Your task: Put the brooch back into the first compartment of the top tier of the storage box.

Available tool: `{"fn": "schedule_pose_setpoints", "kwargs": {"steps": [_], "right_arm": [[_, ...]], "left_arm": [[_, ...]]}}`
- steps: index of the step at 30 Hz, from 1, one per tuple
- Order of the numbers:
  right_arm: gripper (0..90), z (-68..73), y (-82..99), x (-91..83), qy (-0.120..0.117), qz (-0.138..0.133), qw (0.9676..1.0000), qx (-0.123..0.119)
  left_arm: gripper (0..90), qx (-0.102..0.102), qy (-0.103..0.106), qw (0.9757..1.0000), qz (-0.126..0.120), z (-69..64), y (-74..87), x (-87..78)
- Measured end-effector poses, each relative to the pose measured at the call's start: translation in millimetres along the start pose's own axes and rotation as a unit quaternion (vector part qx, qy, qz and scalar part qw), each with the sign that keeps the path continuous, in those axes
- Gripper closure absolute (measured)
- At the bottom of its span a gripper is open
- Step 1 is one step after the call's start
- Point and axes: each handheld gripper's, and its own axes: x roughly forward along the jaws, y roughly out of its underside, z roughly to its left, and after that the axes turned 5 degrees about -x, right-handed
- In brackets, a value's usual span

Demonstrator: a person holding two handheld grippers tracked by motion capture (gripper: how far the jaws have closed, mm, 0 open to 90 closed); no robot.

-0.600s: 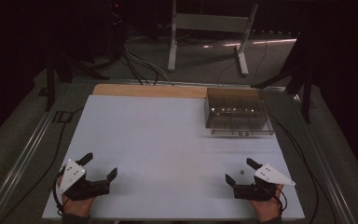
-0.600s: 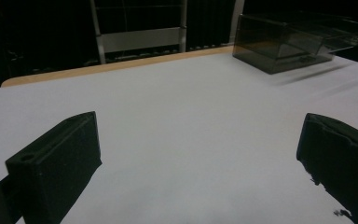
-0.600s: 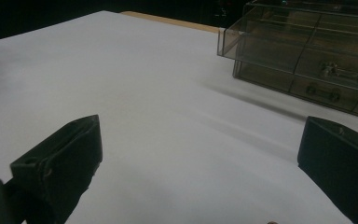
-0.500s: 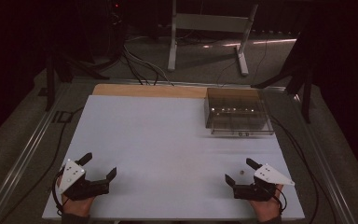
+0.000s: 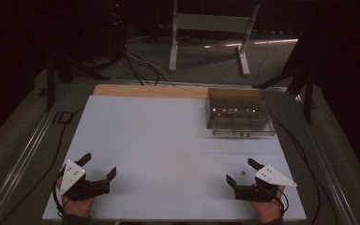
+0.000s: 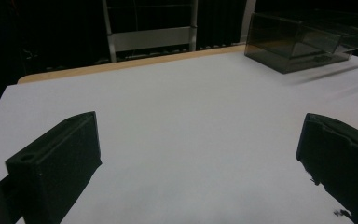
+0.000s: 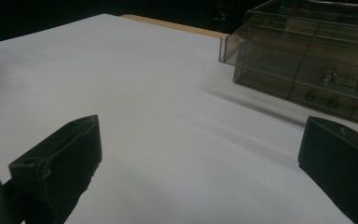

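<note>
Both grippers (image 5: pixel 100 165) (image 5: pixel 243 169) agape; box (image 5: pixel 239 113) apart

Tiny speck (image 5: pixel 243 173) by right gripper (image 5: pixel 243 172): too small to ID.

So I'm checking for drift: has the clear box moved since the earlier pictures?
No. The clear box sits at the same far right corner of the table.

A pale bluish-white table (image 5: pixel 168 140) is showing a tan wooden strip (image 5: pixel 150 91) along its far edge. At upper right, a smoky translucent brown box (image 5: pixel 239 112) is glinting. Both grippers are showing black jaws and light grey plates.
</note>
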Motion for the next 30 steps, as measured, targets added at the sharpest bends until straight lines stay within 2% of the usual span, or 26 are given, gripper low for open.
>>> {"fn": "schedule_pose_setpoints", "kwargs": {"steps": [8,17,30], "right_arm": [[0.0,-1.8,-1.4,-1.1,0.009,0.005,0.9999,-0.001],[0.0,-6.8,-2.2,-4.3,0.019,0.012,0.9998,0.000],[0.0,-12.6,-0.9,-4.4,0.021,0.039,0.9990,-0.004]], "left_arm": [[0.3,0.006,-0.012,0.9999,0.003,0.4,0.5,0.4],[0.4,0.002,-0.017,0.9999,0.003,2.1,0.7,-0.3],[0.4,-0.001,-0.019,0.9998,0.002,3.8,1.0,-0.6]]}}
